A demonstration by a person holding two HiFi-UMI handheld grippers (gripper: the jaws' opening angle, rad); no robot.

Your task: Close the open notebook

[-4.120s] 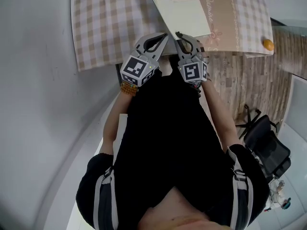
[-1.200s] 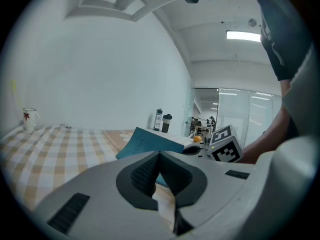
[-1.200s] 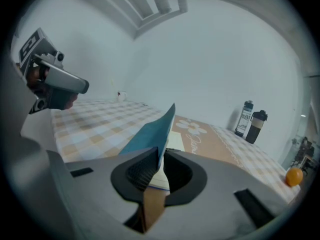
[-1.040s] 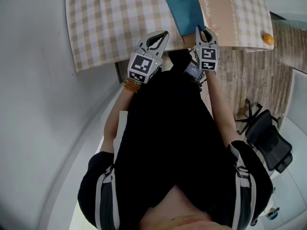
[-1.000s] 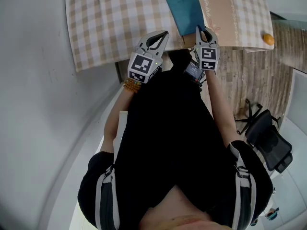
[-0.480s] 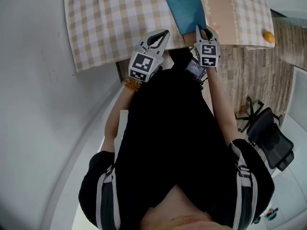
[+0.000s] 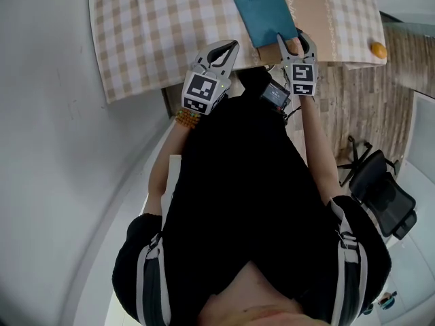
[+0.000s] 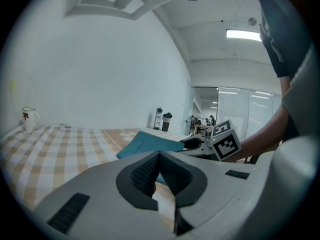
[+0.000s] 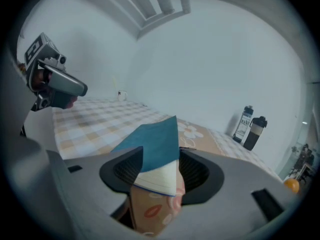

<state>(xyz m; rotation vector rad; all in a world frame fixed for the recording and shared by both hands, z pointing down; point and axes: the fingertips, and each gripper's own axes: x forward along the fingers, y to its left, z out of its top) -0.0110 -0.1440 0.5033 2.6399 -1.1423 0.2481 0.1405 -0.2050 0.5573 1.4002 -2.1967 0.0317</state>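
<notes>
1. Head view: shows the notebook (image 7: 264,12) lying shut, teal cover up, on the checked cloth (image 7: 156,32); puts the right gripper (image 7: 291,39) at the notebook's near right corner with jaws spread, and the left gripper (image 7: 233,46) just left of the notebook's near edge, apart from it; also catches an orange ball (image 7: 376,49) well to the right of the notebook
2. Left gripper view: shows jaws clenched together on nothing, tips pointing along the near side of the notebook (image 8: 147,145), not touching it; places the right gripper's marker cube (image 8: 225,140) just right of the notebook; adds a mug (image 8: 28,118) far to the left of the notebook, which the head view misses, and two bottles (image 8: 162,120) standing beyond it
3. Right gripper view: shows jaws just now opening, released wide, with the notebook's corner (image 9: 152,144) between the pads and neither pad seeming to press on it; reveals what the head view cannot, namely white page edges stacked flat under the cover
4. Judged from all three: closing looks done, with letting go as the step in hand; next calls for drawing the right gripper straight back off the notebook's corner, low and level, without catching the cover and flipping it up again
</notes>
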